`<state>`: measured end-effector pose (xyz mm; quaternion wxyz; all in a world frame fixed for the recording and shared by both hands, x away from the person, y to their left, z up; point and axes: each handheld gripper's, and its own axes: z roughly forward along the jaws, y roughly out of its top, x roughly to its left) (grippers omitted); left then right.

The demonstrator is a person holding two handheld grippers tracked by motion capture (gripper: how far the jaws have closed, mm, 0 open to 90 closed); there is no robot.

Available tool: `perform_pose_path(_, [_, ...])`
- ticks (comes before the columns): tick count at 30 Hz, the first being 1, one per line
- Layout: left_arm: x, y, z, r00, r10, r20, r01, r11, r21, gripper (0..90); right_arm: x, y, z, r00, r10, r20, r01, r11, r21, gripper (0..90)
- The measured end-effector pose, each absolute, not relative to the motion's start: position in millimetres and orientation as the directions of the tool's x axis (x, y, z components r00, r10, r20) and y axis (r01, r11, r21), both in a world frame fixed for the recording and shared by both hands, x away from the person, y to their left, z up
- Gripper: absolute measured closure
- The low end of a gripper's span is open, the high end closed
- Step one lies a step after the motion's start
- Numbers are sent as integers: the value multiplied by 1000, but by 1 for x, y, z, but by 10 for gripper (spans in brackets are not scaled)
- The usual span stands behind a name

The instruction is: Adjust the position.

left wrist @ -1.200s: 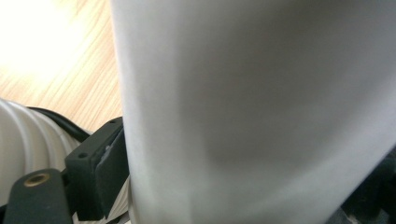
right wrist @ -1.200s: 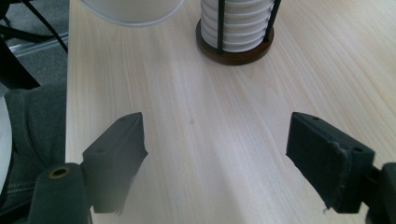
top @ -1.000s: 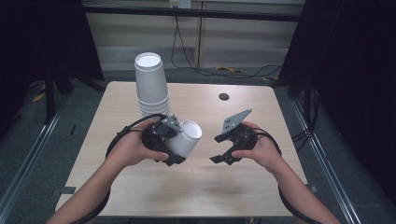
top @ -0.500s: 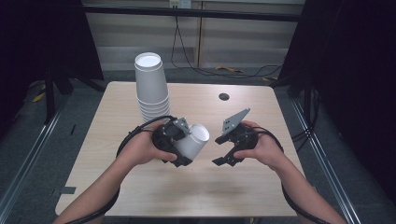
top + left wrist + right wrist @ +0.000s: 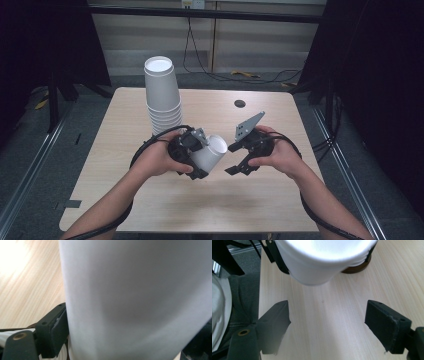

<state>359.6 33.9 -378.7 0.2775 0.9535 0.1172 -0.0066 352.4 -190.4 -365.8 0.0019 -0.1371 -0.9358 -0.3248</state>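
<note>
A white paper cup (image 5: 211, 151) lies tilted in my left gripper (image 5: 202, 161), whose jaws are shut on its wall above the table's middle. In the left gripper view the cup's wall (image 5: 135, 300) looms close, with one black pad (image 5: 53, 331) pressed on its left side. The cup's closed end (image 5: 322, 262) faces my right gripper (image 5: 329, 322). That gripper stands open a short way off, its jaws wide apart with only bare wood between them. In the high view the right gripper (image 5: 233, 160) is just right of the cup, not touching it.
A tall stack of upturned white cups (image 5: 162, 95) stands on the wooden table (image 5: 280, 200) behind the left hand. A small dark round spot (image 5: 240, 103) lies at the table's far side. A brown round piece (image 5: 357, 267) shows behind the held cup. Cables trail from both grippers.
My left hand has carried the cup a little to the right and lower, closer to the right gripper. The right gripper has stayed where it was, still open.
</note>
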Motion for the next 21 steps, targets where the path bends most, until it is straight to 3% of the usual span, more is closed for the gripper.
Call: perform_pose_path(21, [355, 12, -391, 985, 162, -60, 170, -837, 520, 125, 356, -168, -350, -974, 197, 110, 223, 771, 597, 199])
